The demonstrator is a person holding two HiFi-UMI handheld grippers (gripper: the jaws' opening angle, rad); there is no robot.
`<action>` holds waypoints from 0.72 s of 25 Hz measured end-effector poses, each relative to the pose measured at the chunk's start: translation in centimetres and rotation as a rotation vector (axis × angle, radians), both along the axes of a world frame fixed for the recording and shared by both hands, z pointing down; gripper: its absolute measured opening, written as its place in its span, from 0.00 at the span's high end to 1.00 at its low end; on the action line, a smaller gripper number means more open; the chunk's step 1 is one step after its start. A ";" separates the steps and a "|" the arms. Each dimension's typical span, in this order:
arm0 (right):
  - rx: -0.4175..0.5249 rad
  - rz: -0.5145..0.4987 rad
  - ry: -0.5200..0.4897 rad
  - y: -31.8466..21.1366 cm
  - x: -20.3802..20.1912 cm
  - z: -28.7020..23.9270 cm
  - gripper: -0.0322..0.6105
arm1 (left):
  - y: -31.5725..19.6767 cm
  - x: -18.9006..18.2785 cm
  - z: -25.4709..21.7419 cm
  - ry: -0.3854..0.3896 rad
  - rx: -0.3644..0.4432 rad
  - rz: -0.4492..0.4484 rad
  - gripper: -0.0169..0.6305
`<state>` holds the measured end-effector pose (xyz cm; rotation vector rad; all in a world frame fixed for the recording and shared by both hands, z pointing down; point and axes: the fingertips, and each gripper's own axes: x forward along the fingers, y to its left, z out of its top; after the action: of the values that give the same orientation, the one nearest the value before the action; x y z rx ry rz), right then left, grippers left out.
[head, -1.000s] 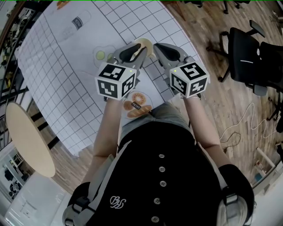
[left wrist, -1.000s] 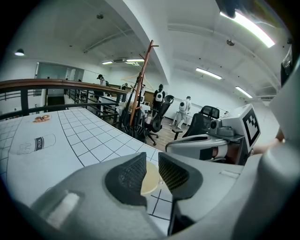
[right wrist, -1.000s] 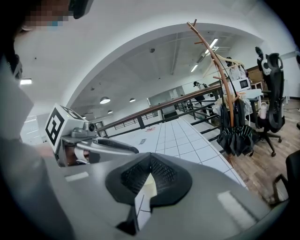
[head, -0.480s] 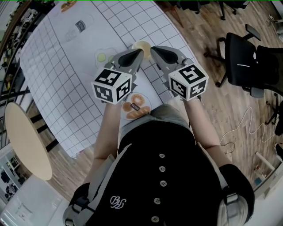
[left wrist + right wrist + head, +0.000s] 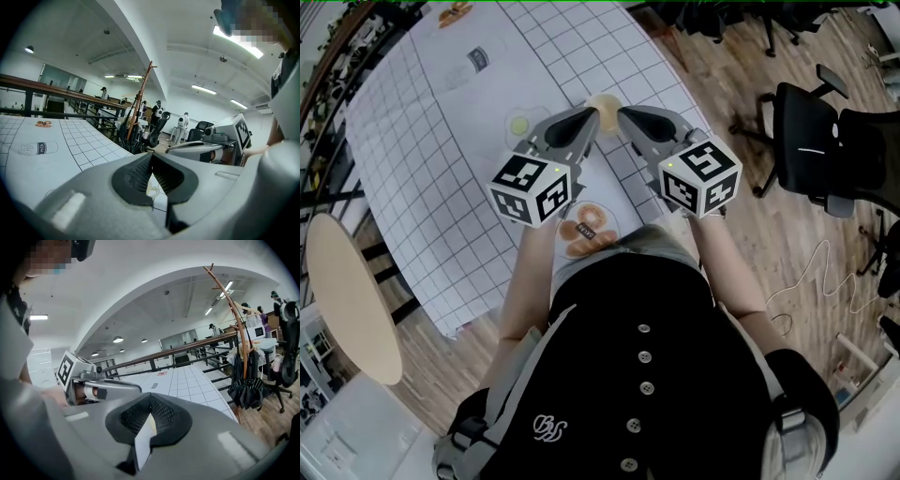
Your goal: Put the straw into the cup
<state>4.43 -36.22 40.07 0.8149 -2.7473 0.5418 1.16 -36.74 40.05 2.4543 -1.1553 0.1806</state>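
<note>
A cup (image 5: 602, 101) with a tan top stands on the white gridded table (image 5: 441, 159), near its right edge. My left gripper (image 5: 589, 116) and right gripper (image 5: 624, 112) hover side by side just short of the cup, their tips a little apart from each other. In the left gripper view the left gripper (image 5: 151, 154) has its jaws shut, and only pale table shows through the gap behind the tips. The right gripper (image 5: 150, 397) is shut in the same way in its own view. No straw shows in any view.
Flat printed pictures lie on the table: a pretzel plate (image 5: 588, 225) under my grippers, a green item (image 5: 519, 124), a bottle (image 5: 478, 59). A black office chair (image 5: 820, 141) stands on the wooden floor at right. A round wooden tabletop (image 5: 352, 300) is at left.
Both grippers stay shut and side by side. The left one has drifted slightly left and no longer covers part of the cup.
</note>
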 end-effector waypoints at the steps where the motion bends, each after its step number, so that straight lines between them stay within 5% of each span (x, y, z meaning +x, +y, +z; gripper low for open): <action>1: 0.001 -0.002 0.003 0.0 -0.1 0.0 0.95 | 0.0 -0.2 0.0 0.001 -0.002 -0.004 0.98; 18: 0.011 -0.020 0.056 -0.2 -0.6 0.9 0.95 | 0.8 -0.5 1.3 -0.019 -0.052 0.006 0.98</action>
<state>3.84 -36.39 40.95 0.7927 -2.7072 0.4927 0.62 -35.97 41.39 2.4157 -1.1369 0.2333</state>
